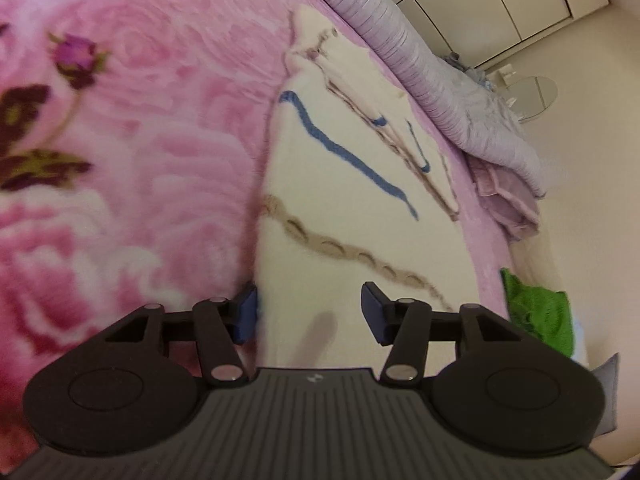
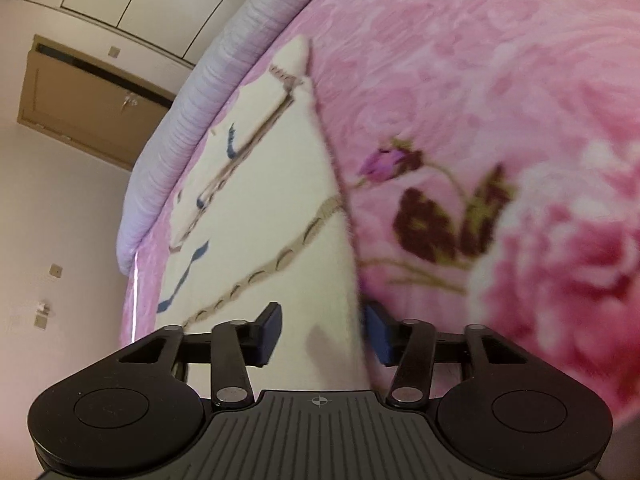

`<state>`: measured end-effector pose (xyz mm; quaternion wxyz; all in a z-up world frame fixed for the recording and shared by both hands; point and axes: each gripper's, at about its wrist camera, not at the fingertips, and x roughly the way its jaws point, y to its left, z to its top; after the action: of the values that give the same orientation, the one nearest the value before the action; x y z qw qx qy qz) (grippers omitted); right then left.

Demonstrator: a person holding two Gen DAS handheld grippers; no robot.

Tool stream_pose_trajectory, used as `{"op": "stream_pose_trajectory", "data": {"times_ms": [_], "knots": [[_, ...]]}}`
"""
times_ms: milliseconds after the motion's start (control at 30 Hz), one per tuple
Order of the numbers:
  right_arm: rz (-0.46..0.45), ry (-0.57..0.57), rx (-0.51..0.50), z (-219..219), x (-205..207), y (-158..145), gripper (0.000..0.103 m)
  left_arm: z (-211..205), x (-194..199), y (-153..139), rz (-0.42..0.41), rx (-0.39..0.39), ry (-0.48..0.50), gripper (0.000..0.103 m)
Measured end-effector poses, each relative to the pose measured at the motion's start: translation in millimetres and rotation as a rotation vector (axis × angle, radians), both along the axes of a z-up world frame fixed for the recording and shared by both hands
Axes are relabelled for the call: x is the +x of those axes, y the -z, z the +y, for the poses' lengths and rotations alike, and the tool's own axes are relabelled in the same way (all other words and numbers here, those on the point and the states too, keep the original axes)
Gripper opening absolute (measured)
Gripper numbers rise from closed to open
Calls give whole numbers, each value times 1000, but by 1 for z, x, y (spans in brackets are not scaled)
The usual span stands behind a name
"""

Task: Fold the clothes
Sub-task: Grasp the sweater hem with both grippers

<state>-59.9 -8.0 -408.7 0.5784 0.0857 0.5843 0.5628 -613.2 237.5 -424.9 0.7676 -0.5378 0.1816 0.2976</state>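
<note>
Left gripper (image 1: 310, 312): I'm seeing its jaws standing apart, straddling the cream garment (image 1: 360, 208) edge, not pressing
Right gripper (image 2: 326, 334): likewise part-open over that cloth
Blanket (image 1: 160, 120): lying underneath

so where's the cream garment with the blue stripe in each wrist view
Left wrist view: the cream garment runs from the centre bottom, between the left gripper fingers, up towards the top right of centre.
Right wrist view: the cream garment runs from the centre bottom, between the right gripper fingers, up left of centre.
Shared landmark: the purple rosebud printed on the pink blanket.
</note>
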Motion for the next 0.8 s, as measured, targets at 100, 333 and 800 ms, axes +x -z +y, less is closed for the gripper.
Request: {"op": "stream_pose_trajectory", "data": {"times_ms": [100, 333, 800], "knots": [[52, 0, 22, 7, 3, 7, 44, 7, 3, 9, -53, -30, 2, 34], [95, -15, 28, 26, 6, 20, 18, 15, 9, 17, -46, -52, 17, 6], [18, -38, 62, -22, -3, -26, 5, -34, -27, -33, -12, 129, 64, 4]]}}
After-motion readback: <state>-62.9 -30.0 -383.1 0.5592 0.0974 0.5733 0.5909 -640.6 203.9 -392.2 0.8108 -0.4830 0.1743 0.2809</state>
